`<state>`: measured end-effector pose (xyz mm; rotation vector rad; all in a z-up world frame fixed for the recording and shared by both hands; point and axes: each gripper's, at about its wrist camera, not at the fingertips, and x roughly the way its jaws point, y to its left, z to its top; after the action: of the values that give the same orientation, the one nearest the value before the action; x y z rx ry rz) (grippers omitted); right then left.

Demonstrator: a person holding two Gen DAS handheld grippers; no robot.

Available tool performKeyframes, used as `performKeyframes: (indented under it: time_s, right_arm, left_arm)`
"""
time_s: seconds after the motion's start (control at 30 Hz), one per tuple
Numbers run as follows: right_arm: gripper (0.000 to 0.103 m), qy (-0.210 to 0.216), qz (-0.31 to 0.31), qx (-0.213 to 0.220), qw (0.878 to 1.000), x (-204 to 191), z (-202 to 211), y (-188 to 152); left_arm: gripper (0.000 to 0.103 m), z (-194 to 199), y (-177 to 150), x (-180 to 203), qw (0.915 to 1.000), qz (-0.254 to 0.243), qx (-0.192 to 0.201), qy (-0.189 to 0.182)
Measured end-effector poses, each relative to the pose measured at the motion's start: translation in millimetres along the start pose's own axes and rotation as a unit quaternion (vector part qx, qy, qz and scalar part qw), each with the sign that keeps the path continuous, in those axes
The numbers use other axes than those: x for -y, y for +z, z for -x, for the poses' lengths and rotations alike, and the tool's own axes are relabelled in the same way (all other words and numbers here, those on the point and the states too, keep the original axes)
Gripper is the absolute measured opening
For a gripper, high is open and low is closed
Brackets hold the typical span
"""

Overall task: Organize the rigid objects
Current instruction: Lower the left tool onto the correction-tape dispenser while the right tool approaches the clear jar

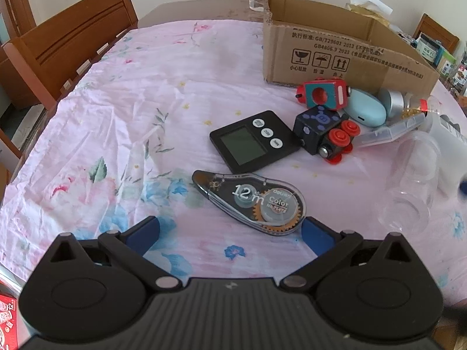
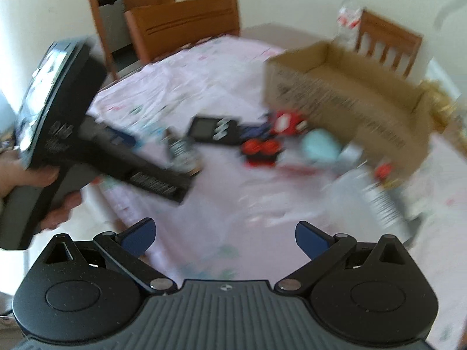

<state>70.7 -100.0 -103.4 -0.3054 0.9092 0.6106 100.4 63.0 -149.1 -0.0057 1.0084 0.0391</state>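
- Left gripper [image 1: 230, 227]: black body, blue-padded fingers; jaws spread wide, nothing between them. Hangs low over the cloth just short of the correction tape, apparently lined up to take it first.
- Right gripper [image 2: 224, 234]: same build; jaws spread, nothing held. Its view is badly motion-blurred, so finer detail there cannot be told.
- Translucent dark correction-tape dispenser marked "12m" [image 1: 249, 202]: lies flat on the pink floral tablecloth [image 1: 116, 116], its rounded end just beside the left gripper's right-hand finger; nearest item of the lot.
- Black square digital timer with grey screen and three round buttons [image 1: 252, 140]: flat on the cloth, just beyond the dispenser, touching the dark toy block.
- Dark blue wooden toy block with red wheels [image 1: 324, 134]: tipped on its side, wheels outward.
- Red wooden toy block with a teal face and round hole [image 1: 322, 93]: rests close to the carton's front wall.
- Pale blue oval case [image 1: 364, 108] and silver round tin [image 1: 392, 102]: bunched behind the toys.
- Clear plastic jar [image 1: 414, 175]: lying on its side at right.
- Open brown cardboard carton with printed handling symbols [image 1: 321, 58]: upright at the far side, flaps cut away; judged the destination. No item can be seen inside; its floor is hidden.
- Person's hand [image 2: 32, 180]: grips the left tool's handle, seen from the right wrist view.
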Motion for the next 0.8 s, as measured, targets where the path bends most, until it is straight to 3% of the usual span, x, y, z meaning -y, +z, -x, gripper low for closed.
performKeyframes:
  time_s: [0.1, 0.37, 0.57, 0.8]
  right_arm:
    - [0.103, -0.024, 0.005, 0.001, 1.0, 17, -5, 10]
    - [0.103, 0.012, -0.034, -0.011, 0.999, 52, -22, 11]
    - [0.103, 0.037, -0.034, -0.044, 0.998, 46, -29, 10]
    - [0.103, 0.065, -0.011, -0.053, 0.996, 20, -27, 10]
  left_arm:
    - [0.103, -1, 1, -1, 1.0, 0.003, -0.002, -0.002]
    - [0.103, -1, 0, -2, 1.0, -0.001, -0.001, -0.005]
    - [0.103, -2, 2, -3, 0.9999, -0.006, -0.003, -0.008]
    - [0.103, -5, 4, -4, 0.9998, -0.014, 0.005, -0.014]
